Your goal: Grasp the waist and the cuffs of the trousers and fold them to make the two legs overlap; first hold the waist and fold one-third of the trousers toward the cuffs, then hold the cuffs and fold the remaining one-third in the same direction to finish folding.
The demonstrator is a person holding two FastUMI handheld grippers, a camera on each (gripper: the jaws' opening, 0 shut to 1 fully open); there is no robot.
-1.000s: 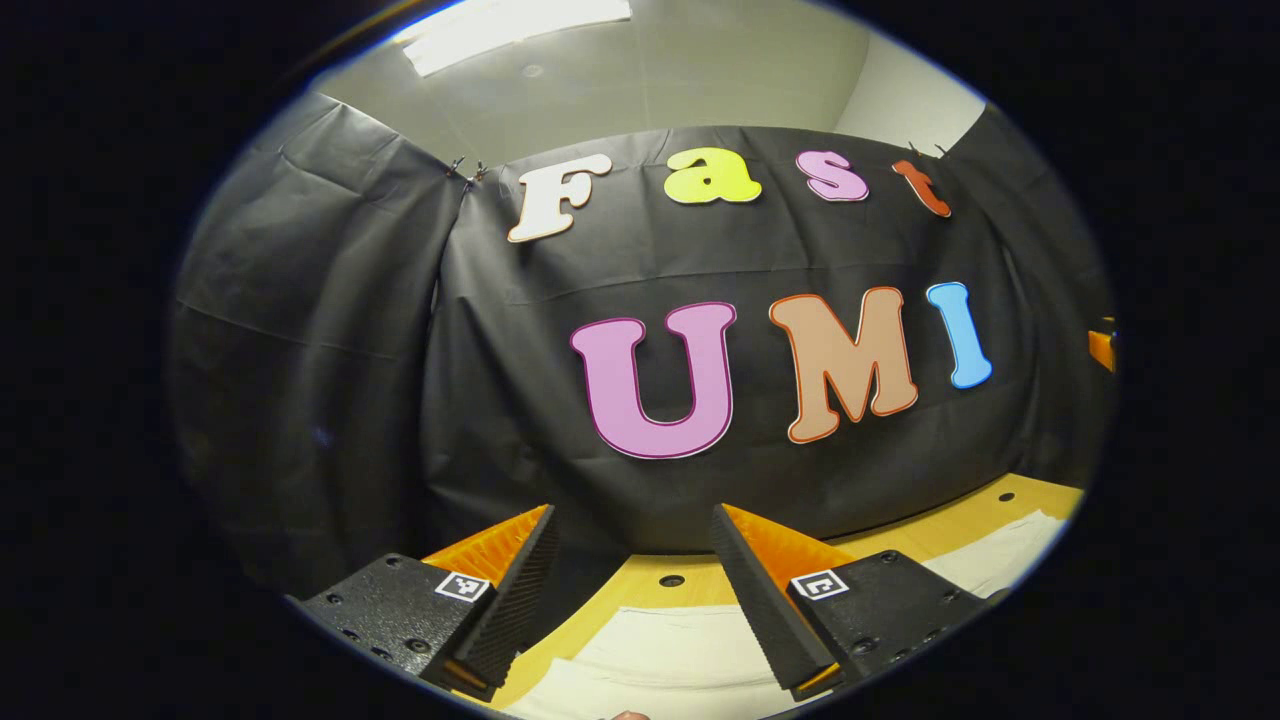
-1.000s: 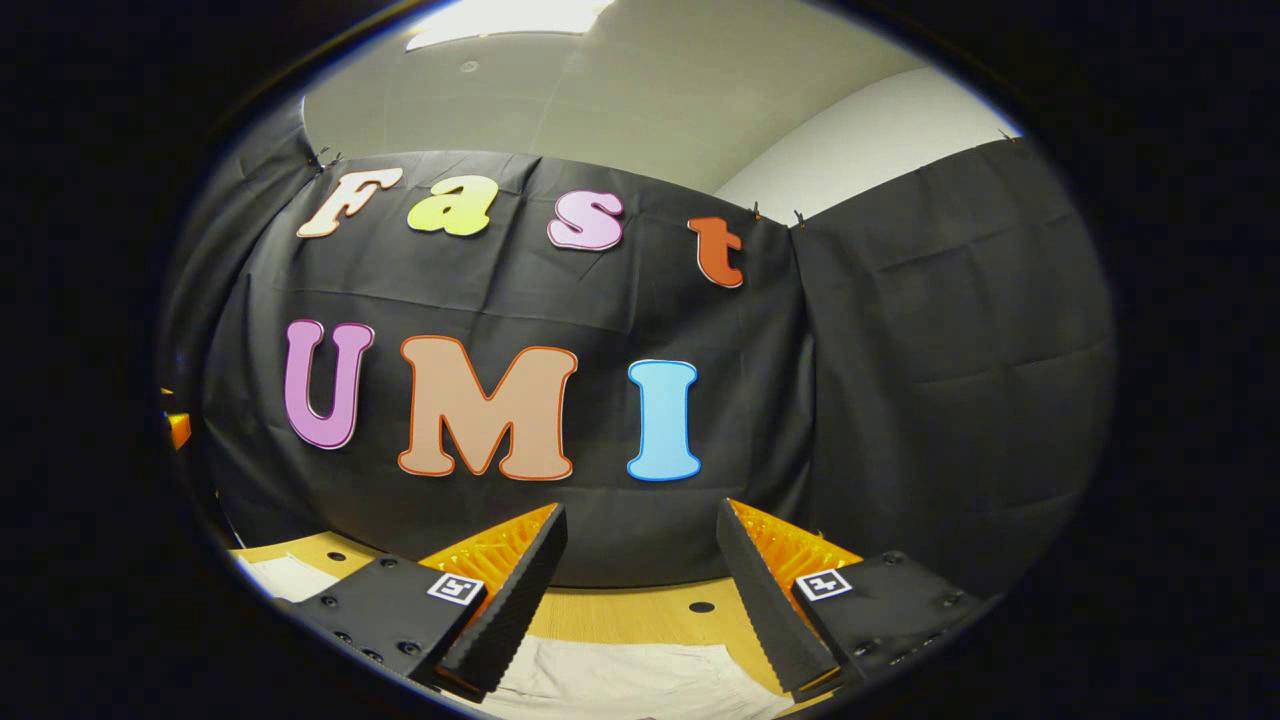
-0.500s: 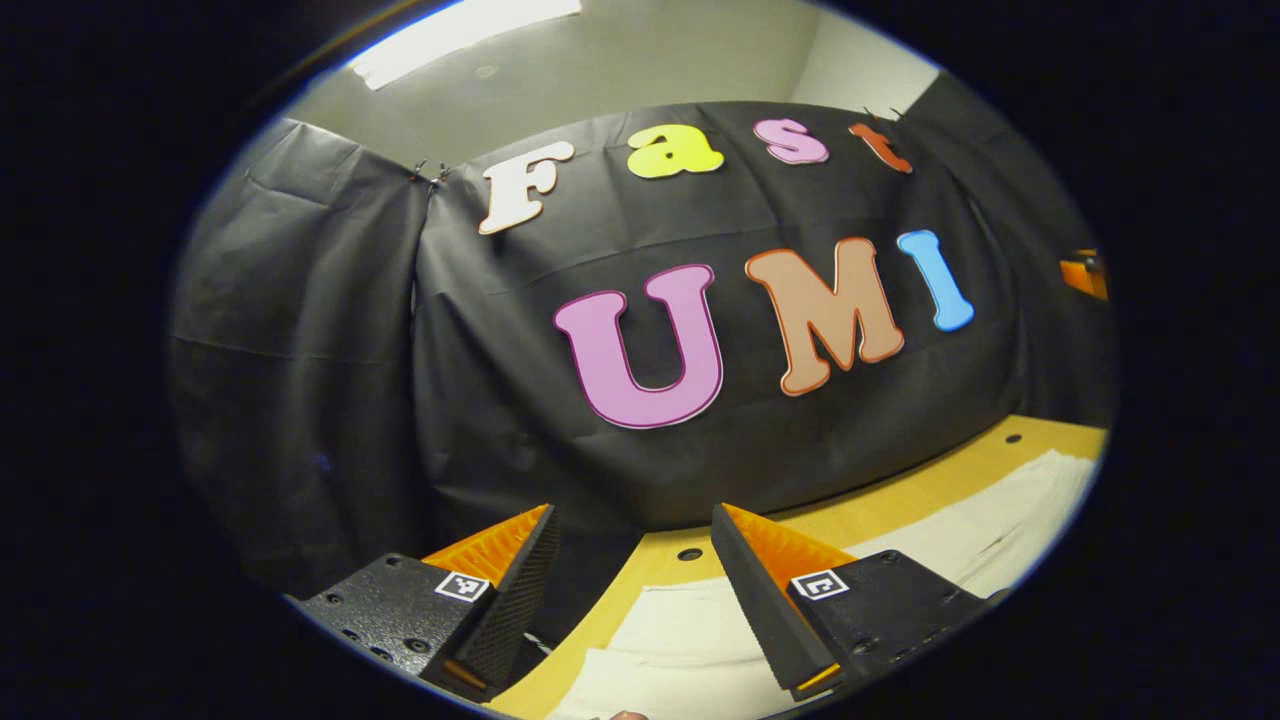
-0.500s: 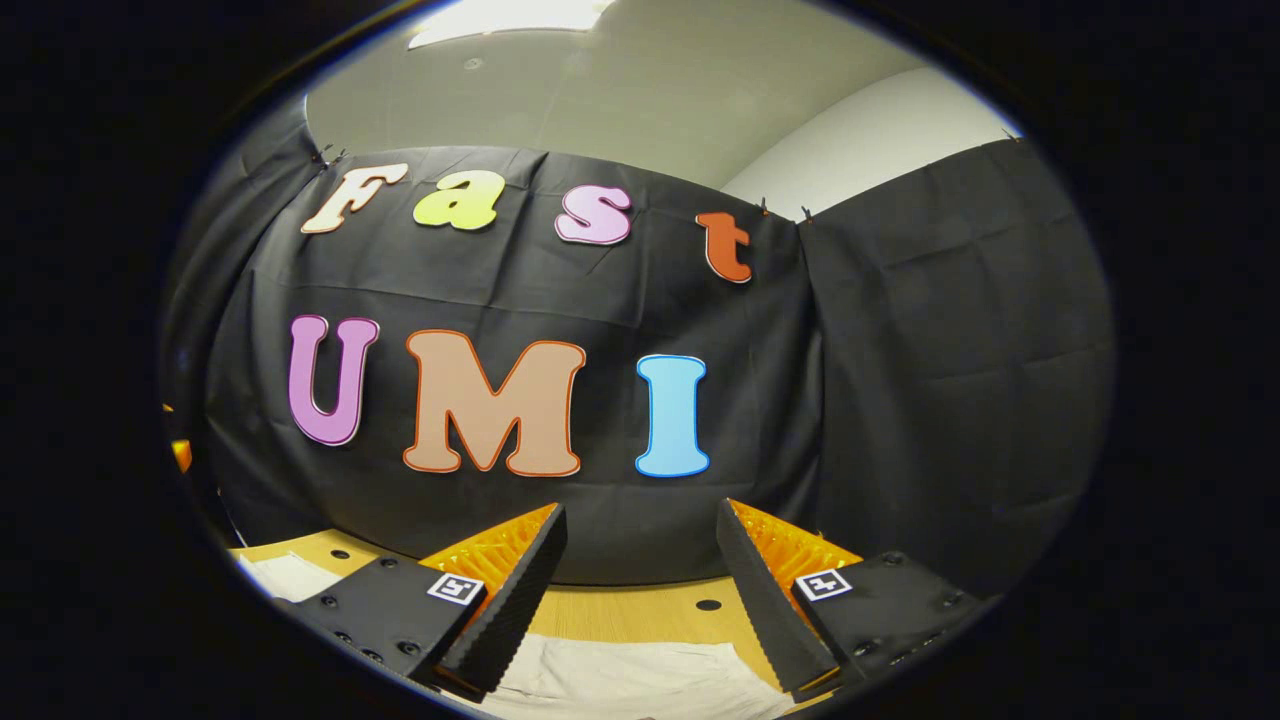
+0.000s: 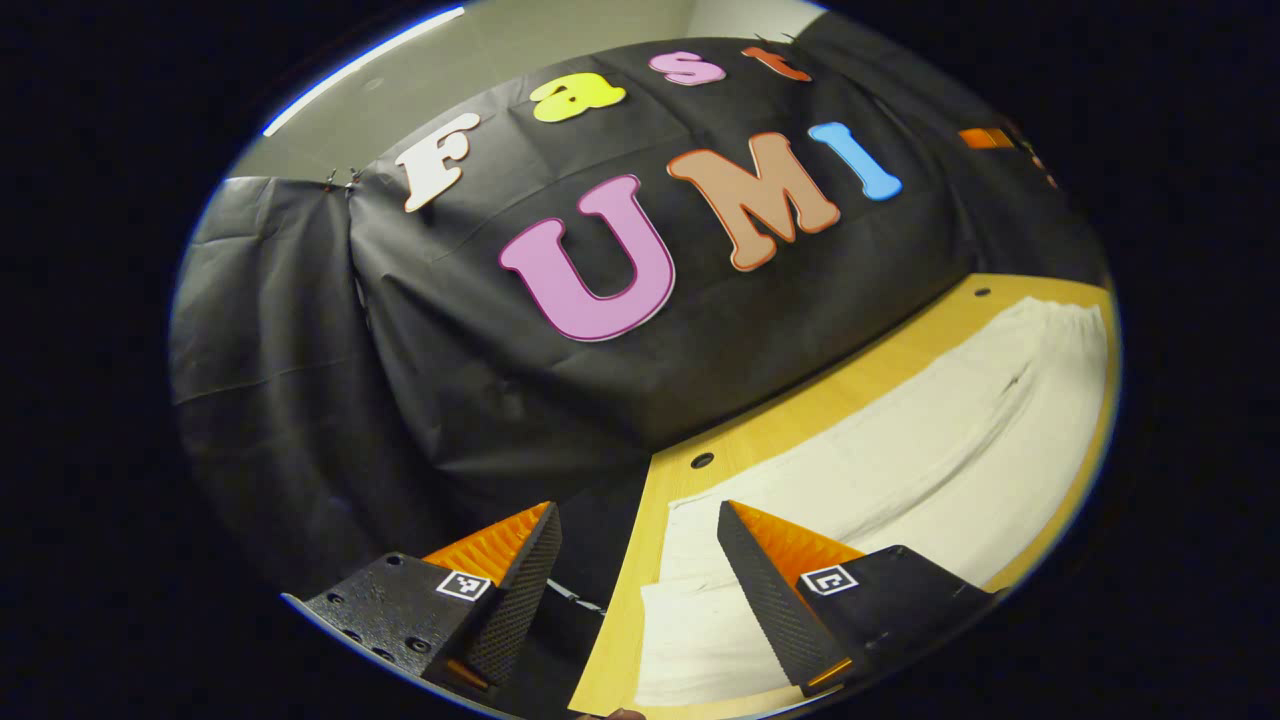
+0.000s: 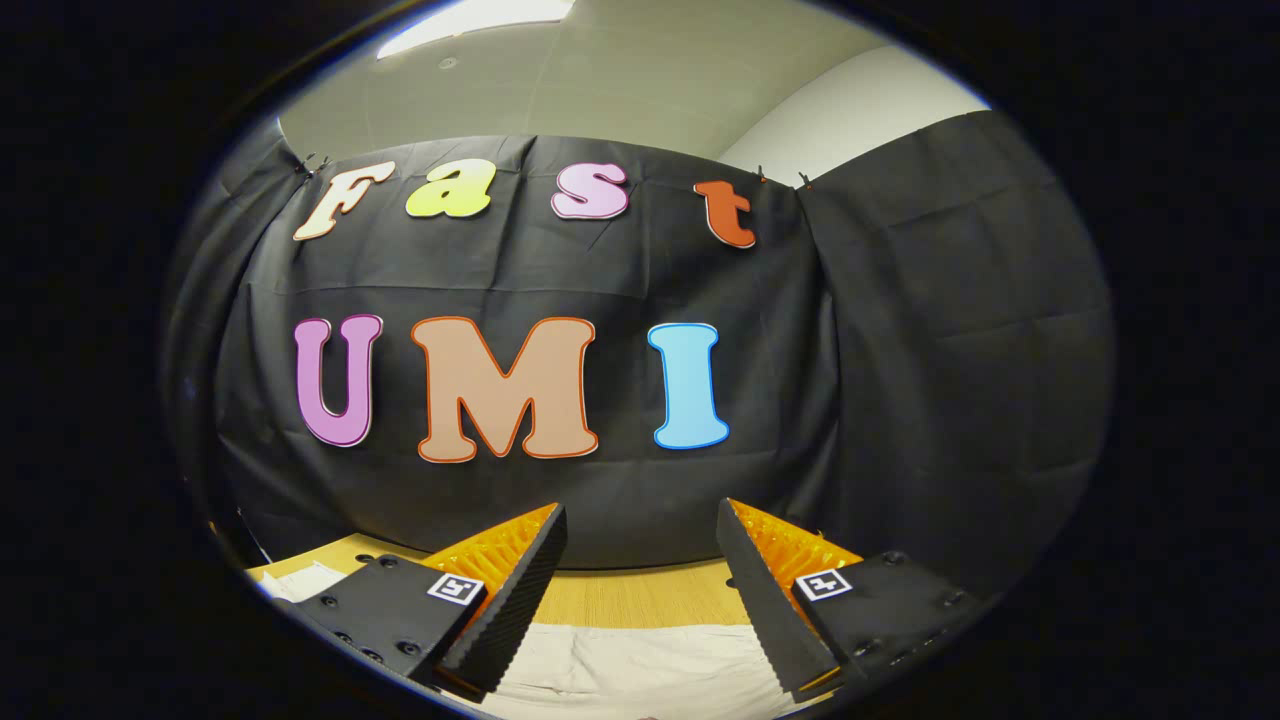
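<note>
My left gripper (image 5: pixel 635 590) open above the trousers' (image 5: pixel 900 470) near end, white trousers flat along the wooden table (image 5: pixel 800 405), my right gripper (image 6: pixel 640 590) open, empty, over them too

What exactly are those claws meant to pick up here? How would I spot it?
Find the wooden table below the black cloth wall. The white trousers lie stretched flat along it, the only pale fabric there.
</note>
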